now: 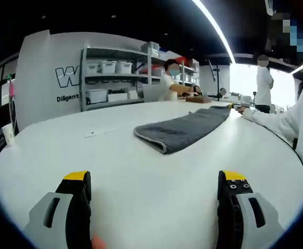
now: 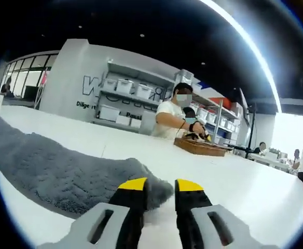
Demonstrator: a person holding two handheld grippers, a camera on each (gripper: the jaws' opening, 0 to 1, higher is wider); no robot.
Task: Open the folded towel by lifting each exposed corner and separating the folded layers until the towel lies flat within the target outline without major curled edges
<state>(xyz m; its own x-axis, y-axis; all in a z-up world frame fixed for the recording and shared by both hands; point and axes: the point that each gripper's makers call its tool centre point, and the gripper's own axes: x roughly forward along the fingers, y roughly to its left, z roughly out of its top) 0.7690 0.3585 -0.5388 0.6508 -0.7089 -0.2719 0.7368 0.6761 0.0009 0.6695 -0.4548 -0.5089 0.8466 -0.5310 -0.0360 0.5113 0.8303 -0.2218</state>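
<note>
Two grippers: both in frame.
Left gripper: jaws spread wide, nothing between them, above the bare white table.
Right gripper: jaws nearly together at a corner of the grey towel; whether they pinch it, cannot tell.
Towel: folded strip on the table, its far end cut off in the right gripper view.
Background: seated person, wooden tray, shelves; wall lettering partly hidden.
</note>
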